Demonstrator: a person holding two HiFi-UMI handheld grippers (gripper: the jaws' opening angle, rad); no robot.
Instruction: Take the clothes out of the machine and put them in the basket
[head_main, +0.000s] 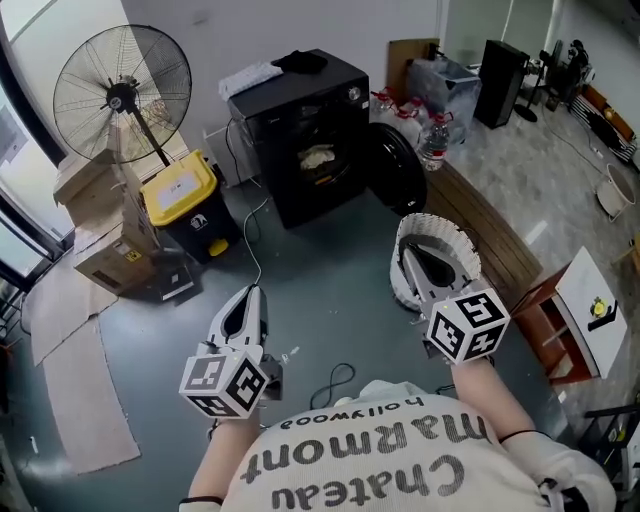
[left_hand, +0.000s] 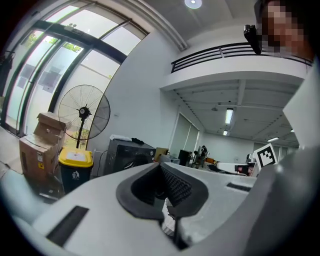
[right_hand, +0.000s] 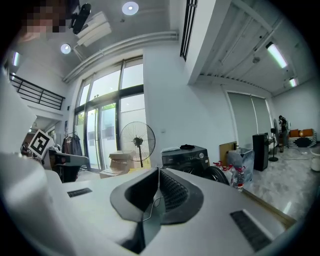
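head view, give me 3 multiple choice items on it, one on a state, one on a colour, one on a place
1. The machine has its door:
A. shut
B. open
C. taken off and laid flat

2. The bin has a lid that is:
A. yellow
B. red
C. blue

3. The basket stands:
A. on top of the machine
B. right beside the bin
C. on the floor by the right gripper

Answers:
1 B: the door is swung aside to the right and clothes show inside.
2 A: the lid is bright yellow on a black bin.
3 C: the white basket sits low in front of the machine, with the right gripper over it.
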